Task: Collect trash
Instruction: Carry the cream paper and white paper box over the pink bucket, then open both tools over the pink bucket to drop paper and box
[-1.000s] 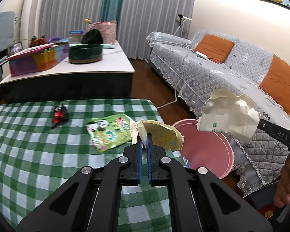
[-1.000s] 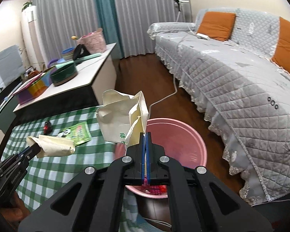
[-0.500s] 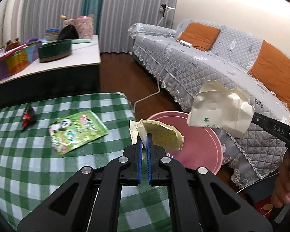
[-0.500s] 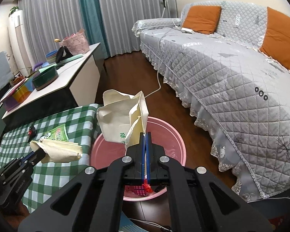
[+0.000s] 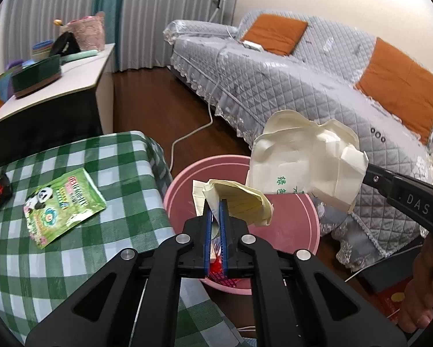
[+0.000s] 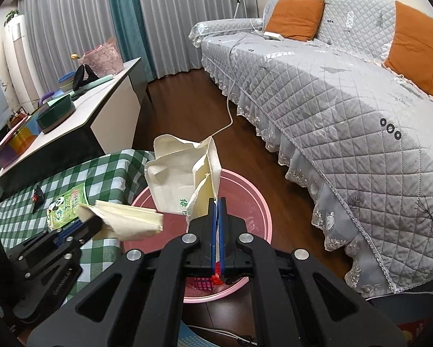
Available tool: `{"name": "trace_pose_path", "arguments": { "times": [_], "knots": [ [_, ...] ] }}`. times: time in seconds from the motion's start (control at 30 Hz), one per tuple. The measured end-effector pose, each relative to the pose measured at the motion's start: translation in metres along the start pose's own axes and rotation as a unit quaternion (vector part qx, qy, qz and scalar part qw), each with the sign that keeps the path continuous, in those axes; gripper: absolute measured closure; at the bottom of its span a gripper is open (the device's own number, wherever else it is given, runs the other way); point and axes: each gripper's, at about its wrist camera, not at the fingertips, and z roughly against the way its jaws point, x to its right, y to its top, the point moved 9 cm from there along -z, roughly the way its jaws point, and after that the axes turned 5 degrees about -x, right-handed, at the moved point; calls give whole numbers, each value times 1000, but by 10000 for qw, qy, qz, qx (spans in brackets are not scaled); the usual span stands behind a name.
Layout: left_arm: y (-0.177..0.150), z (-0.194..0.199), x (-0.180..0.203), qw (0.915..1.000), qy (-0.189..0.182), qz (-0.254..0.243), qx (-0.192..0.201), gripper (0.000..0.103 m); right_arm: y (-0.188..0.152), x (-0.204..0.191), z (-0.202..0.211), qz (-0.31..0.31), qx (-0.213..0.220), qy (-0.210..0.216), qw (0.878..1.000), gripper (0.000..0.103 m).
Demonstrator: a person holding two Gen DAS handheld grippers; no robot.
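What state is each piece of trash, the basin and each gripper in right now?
Yellow lined paper: crumpled, between the left gripper jaws, which have just been opening, above the basin.
White paper bag: crumpled, in the right gripper, above the basin.
Pink basin: on the floor, holding some trash.
Panda packet: flat on the table.

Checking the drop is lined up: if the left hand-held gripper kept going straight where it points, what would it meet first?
Probably the pink basin, into which the left hand-held gripper points with its crumpled yellow paper; depth is uncertain.

A table [image 5: 124,173] draped in green-and-white check is seen left of the left tool [image 5: 215,202]; a green panda packet [image 5: 61,205] and a small red-and-black wrapper [image 5: 2,190] lie on it. A pink basin [image 5: 291,217] stands on the wooden floor [image 5: 158,110] beneath both tools.
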Motion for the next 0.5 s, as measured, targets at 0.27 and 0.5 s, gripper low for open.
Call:
{"name": "trace_pose_path", "arguments": {
  "times": [0.27,0.5],
  "knots": [
    [-10,10,-22,9998,110,190,-33,73,3,0,3,-70,83,-90,9999,51],
    [-14,36,-47,9991,254,327,82,73,7,-18,12,-65,181,35,9998,51]
  ]
}}
